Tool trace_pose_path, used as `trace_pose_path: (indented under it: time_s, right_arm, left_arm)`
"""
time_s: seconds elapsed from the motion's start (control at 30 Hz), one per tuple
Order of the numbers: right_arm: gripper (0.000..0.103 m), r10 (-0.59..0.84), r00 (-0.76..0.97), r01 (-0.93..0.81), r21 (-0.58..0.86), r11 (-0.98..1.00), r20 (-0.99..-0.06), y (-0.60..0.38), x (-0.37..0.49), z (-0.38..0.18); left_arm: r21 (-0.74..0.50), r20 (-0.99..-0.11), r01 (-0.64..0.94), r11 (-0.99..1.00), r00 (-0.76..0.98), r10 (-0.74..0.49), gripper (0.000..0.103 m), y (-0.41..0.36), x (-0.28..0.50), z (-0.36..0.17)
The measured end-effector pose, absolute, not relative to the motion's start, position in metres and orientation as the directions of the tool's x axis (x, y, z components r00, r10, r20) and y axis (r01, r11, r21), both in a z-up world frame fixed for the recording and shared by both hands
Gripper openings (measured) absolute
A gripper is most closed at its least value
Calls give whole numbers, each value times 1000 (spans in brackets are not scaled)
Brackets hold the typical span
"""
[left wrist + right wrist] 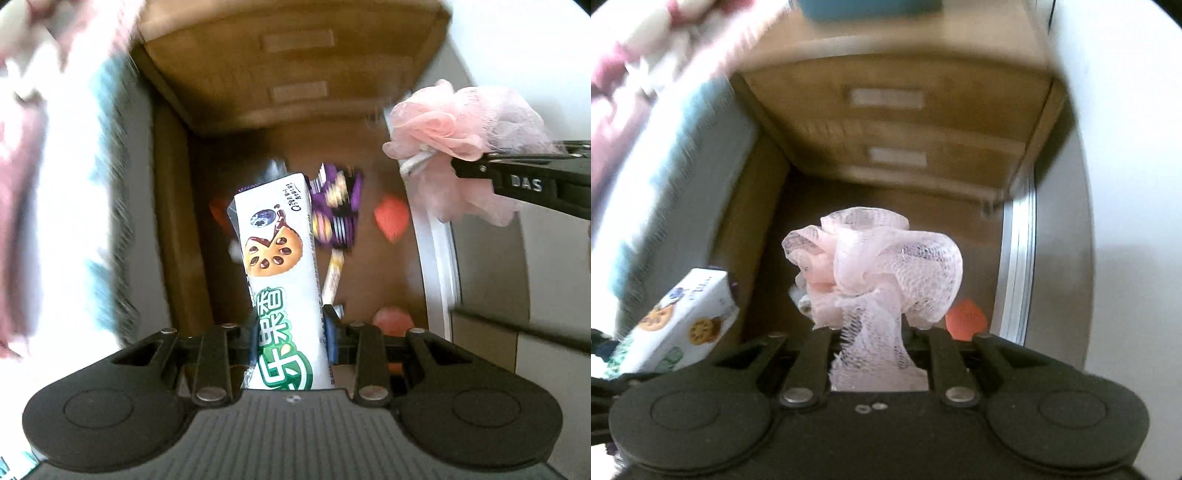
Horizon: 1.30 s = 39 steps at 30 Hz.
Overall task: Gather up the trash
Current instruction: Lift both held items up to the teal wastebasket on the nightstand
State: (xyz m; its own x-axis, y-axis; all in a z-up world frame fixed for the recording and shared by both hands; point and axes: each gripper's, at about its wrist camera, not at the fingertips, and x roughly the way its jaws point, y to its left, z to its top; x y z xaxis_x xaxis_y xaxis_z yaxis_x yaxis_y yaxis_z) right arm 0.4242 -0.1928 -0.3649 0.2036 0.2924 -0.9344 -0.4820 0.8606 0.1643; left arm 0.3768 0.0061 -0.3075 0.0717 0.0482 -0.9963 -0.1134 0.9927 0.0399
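Note:
My left gripper (291, 325) is shut on a long white cookie box (279, 266) with green lettering, held upright over the brown floor. The same cookie box (677, 321) shows at the lower left of the right wrist view. My right gripper (868, 332) is shut on a pink mesh bath puff (879, 269); the pink puff (454, 136) and the right gripper's black finger (524, 181) enter the left wrist view from the right. On the floor below lie a purple snack wrapper (338, 206), an orange piece (391, 218) and a pink piece (393, 321).
A wooden drawer cabinet (291, 62) stands ahead, a bed with teal and pink bedding (55, 184) at the left, a white door frame (439, 251) at the right. The orange piece (966, 319) lies near that frame. A yellow striped wrapper (334, 273) lies behind the box.

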Motion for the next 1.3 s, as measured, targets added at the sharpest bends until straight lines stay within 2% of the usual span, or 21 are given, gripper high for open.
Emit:
trace_pose_path:
  time_s: [0.17, 0.43, 0.73, 0.97, 1.2, 1.3]
  right_arm:
    - [13, 364, 357, -459, 177, 870, -860, -194, 453, -265]
    - [13, 439, 544, -478, 166, 863, -715, -164, 508, -136]
    - [13, 406, 677, -461, 75, 884, -615, -95, 590, -46]
    - [13, 333, 680, -449, -13, 893, -653, -51, 654, -54]
    - [16, 274, 618, -444, -40, 895, -737, -37, 692, -92]
    - [18, 263, 579, -457, -40, 889, -772, -28, 702, -102]
  left_arm:
    - [43, -965, -174, 984, 248, 86, 31, 22, 407, -221]
    - [39, -881, -102, 994, 465, 83, 31, 69, 489, -118]
    - [81, -753, -48, 996, 652, 93, 32, 106, 611, -25]
    - [95, -766, -20, 995, 637, 86, 32, 111, 704, -32]
    - [62, -841, -14, 998, 538, 60, 32, 115, 761, -79]
    - [89, -864, -1, 996, 498, 78, 35, 111, 775, -100]
